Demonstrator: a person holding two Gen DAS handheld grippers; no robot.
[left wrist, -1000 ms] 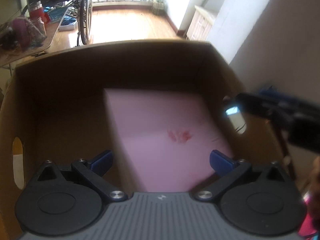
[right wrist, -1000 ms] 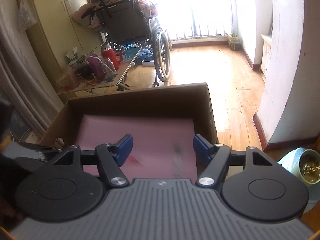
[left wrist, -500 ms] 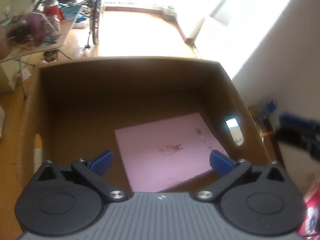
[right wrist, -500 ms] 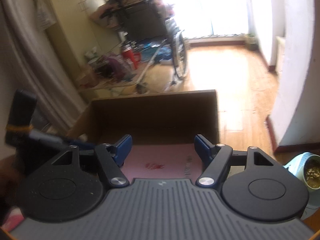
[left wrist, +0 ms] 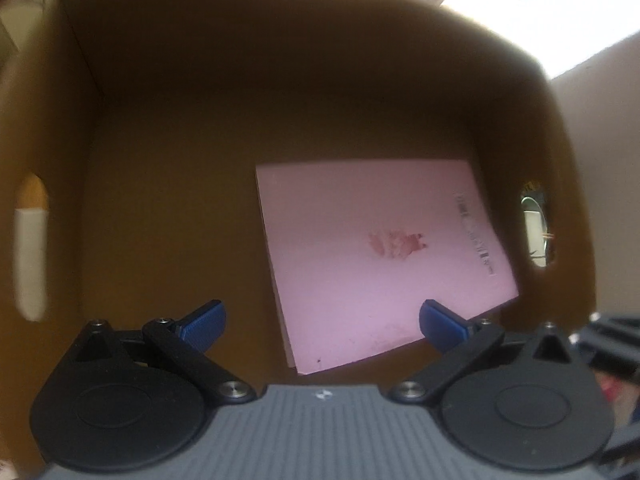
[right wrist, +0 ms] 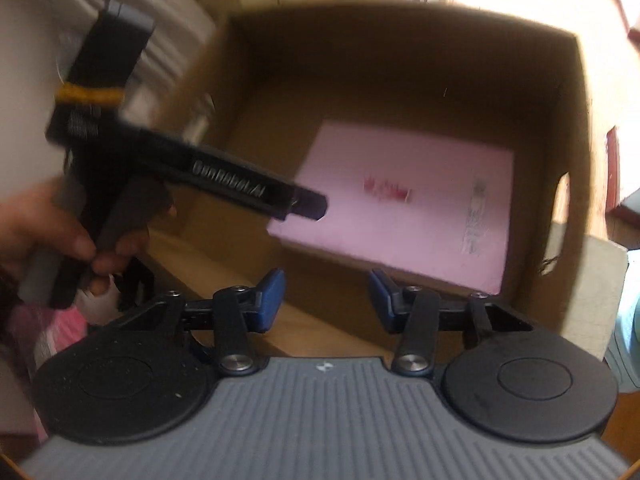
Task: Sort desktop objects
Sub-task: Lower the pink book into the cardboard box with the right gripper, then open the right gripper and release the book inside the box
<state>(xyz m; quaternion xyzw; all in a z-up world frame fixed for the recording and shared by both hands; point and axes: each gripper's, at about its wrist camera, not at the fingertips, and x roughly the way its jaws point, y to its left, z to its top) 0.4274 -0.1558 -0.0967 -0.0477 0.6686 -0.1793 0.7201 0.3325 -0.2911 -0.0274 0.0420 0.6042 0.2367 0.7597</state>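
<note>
Brown cardboard fills nearly the whole left wrist view: the walls of an open cardboard box (left wrist: 280, 92) rise on every side, with a bright strip of room showing past the far right rim. A hand-hole is cut in the left wall and another in the right wall. On the box floor lies a pink book (left wrist: 380, 256), flat, its right edge close against the right wall, with a small red mark at its middle and a line of print along the right edge. The left gripper (left wrist: 320, 322) looks steeply down into the box with its blue pads wide apart and nothing between them; the book lies ahead of the jaws and off toward the right pad, whose tip overlaps the book's near corner in the picture.

From the right wrist view, blurred, pale wall and bright floor surround the same cardboard box (right wrist: 400, 52). The pink book (right wrist: 404, 208) lies on its floor ahead of the jaws, beyond the near wall. The left gripper's (right wrist: 308, 206) black body crosses the left side, held by a hand (right wrist: 48, 232), its tip over the book's left edge. The right gripper (right wrist: 326, 298) is closing, jaws part open, nothing between them.
</note>
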